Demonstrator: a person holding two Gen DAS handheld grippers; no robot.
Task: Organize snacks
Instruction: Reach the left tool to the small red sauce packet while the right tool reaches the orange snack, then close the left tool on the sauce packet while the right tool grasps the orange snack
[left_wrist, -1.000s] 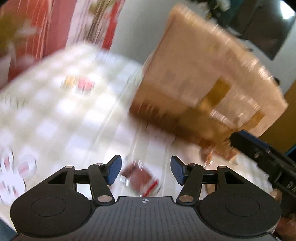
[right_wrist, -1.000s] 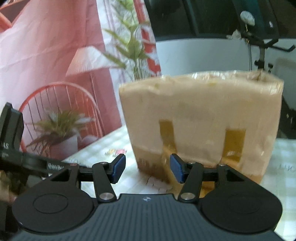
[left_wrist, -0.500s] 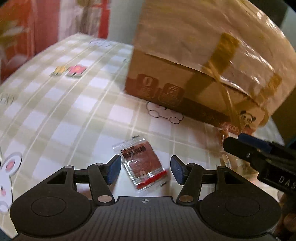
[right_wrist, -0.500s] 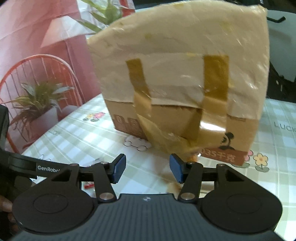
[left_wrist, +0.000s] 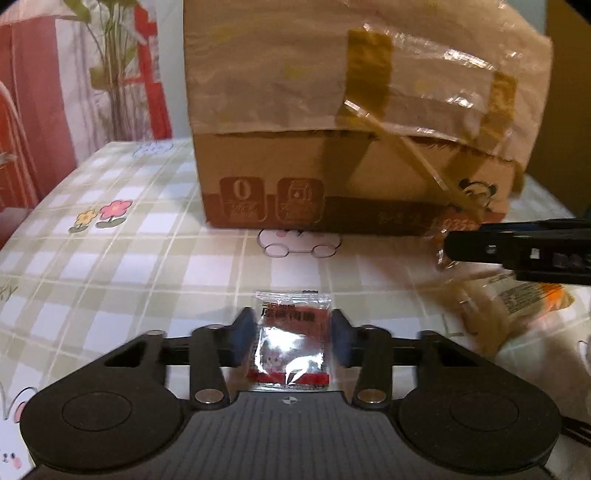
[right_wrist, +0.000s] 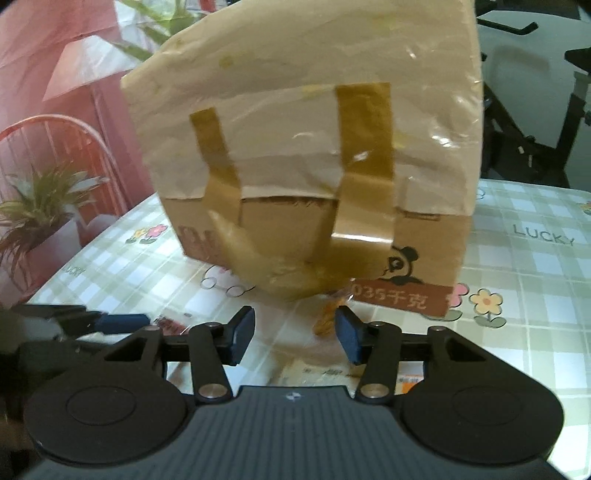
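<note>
A small red snack packet (left_wrist: 291, 339) lies flat on the checked tablecloth (left_wrist: 110, 266). My left gripper (left_wrist: 292, 341) straddles it, jaws closing, pads nearly at its side edges, and the packet is not buckled. Behind it stands a big taped cardboard box (left_wrist: 351, 147). My right gripper (right_wrist: 294, 341) hovers low in front of that box (right_wrist: 314, 166), its jaws narrowing slightly over a clear-wrapped snack bag (right_wrist: 317, 369) without pressing on it. In the left wrist view the right gripper (left_wrist: 454, 247) reaches in from the right above that bag (left_wrist: 509, 306). The left gripper's fingertip (right_wrist: 118, 320) shows at the right wrist view's left.
The box fills the back of the table. A potted plant (right_wrist: 37, 206) and a red wire chair (right_wrist: 55, 129) stand beyond the table's left edge. Dark exercise equipment (right_wrist: 535, 110) stands behind on the right. Bare cloth lies left of the red packet.
My left gripper levelled out, came down over the red packet, and its jaws narrowed around it. My right gripper sank toward the table in front of the box.
</note>
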